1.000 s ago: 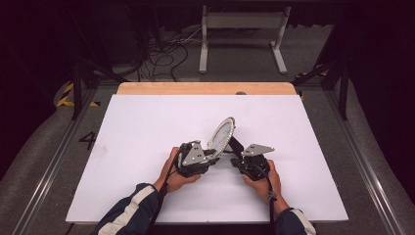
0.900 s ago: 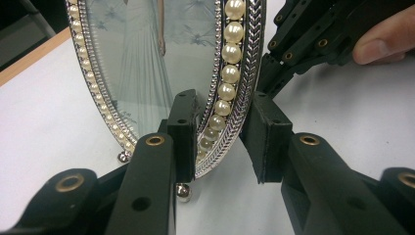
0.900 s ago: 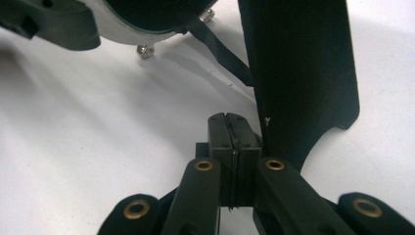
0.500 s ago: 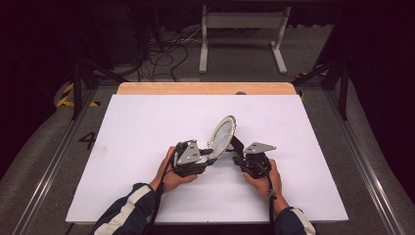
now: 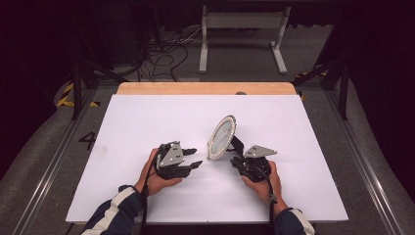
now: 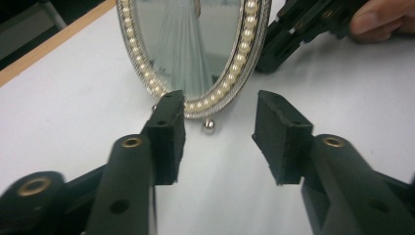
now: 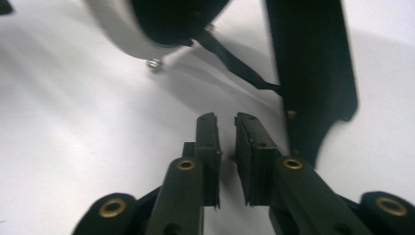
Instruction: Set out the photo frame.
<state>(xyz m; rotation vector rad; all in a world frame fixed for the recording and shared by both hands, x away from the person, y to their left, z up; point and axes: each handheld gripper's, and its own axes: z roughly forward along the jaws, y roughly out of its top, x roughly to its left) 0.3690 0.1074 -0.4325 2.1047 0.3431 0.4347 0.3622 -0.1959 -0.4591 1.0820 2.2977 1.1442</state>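
Oval mirror (image 5: 221,136) standing tilted on white surface (image 5: 147,122), propped by rear stand (image 7: 313,73). Left hand-held gripper (image 5: 192,159) open, empty, just opened wider. Right hand-held gripper (image 7: 226,122) barely parted behind, empty. Risk: nudging stand, toppling mirror.

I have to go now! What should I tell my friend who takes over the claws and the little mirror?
Left claw: open, nothing between its jaws, which have just been opening; it sits just short of the mirror's front.
Right claw: jaws a narrow gap apart, also just opening, nothing between them, behind the mirror beside its black back stand.
Mirror: oval, pearl-rimmed, standing upright on the white table on its small ball feet and stand, between the two claws.
Done: mirror stands on its own.
Left: probably just draw both claws away gently without knocking it.
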